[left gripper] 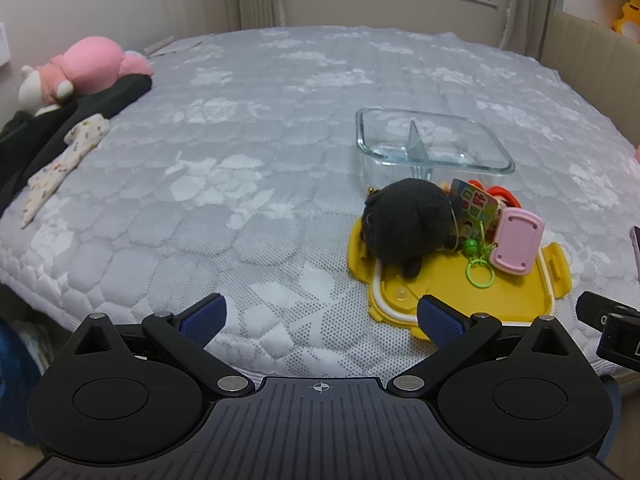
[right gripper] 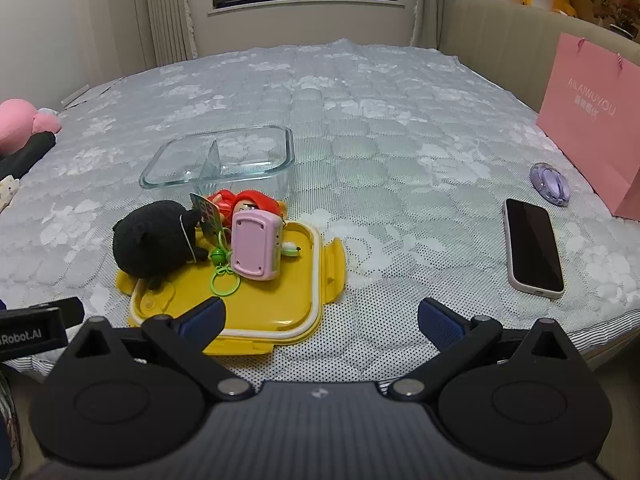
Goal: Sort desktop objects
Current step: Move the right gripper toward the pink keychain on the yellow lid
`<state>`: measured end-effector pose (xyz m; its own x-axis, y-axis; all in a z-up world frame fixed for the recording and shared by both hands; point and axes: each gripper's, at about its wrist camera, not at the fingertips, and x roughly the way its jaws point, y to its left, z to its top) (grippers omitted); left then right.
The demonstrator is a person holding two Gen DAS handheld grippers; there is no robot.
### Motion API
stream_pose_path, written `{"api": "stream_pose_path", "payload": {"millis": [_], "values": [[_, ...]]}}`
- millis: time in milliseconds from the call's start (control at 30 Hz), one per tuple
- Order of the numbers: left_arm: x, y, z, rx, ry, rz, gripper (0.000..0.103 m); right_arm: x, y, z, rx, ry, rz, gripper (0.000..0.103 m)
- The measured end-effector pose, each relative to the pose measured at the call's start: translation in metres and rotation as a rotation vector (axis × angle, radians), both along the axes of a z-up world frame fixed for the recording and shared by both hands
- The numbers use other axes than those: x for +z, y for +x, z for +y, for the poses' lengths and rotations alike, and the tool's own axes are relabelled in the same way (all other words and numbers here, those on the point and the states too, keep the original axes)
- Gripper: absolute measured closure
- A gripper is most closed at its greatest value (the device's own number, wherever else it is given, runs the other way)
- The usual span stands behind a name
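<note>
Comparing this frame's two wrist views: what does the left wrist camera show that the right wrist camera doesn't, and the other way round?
Only the left wrist view shows the whole pink plush and the patterned cloth on dark clothing at the bed's left edge.

Only the right wrist view shows the whole phone, the purple round item and the pink bag.

Both show the glass container, empty, and the yellow lid carrying the black plush, pink case and green keyring. Both grippers, left gripper and right gripper, are open.

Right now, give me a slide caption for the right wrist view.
Open right gripper faces a yellow lid carrying small toys, with an empty divided glass container behind and a phone alongside.
</note>
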<state>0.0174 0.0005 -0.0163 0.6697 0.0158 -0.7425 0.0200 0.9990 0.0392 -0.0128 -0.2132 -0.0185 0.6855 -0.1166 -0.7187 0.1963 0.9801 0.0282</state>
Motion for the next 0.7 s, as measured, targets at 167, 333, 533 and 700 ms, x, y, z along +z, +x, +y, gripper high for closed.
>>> {"api": "stream_pose_path", "payload": {"millis": [167,333,533,700], "values": [[-0.005,0.007,-0.003,-0.008,0.003,0.012,0.000,-0.004,0.005,-0.002,-0.003,0.003,0.010,0.000],[-0.011,0.017,-0.008,-0.024,0.006,0.027,0.000,-0.008,0.012,-0.003,-0.002,0.002,0.020,0.000],[-0.017,0.032,-0.013,-0.045,0.001,0.028,0.000,-0.012,0.024,-0.005,0.009,0.001,0.021,0.000],[-0.021,0.050,-0.017,-0.076,-0.024,0.035,0.000,-0.013,0.034,-0.009,0.036,0.017,-0.006,0.000]]}}
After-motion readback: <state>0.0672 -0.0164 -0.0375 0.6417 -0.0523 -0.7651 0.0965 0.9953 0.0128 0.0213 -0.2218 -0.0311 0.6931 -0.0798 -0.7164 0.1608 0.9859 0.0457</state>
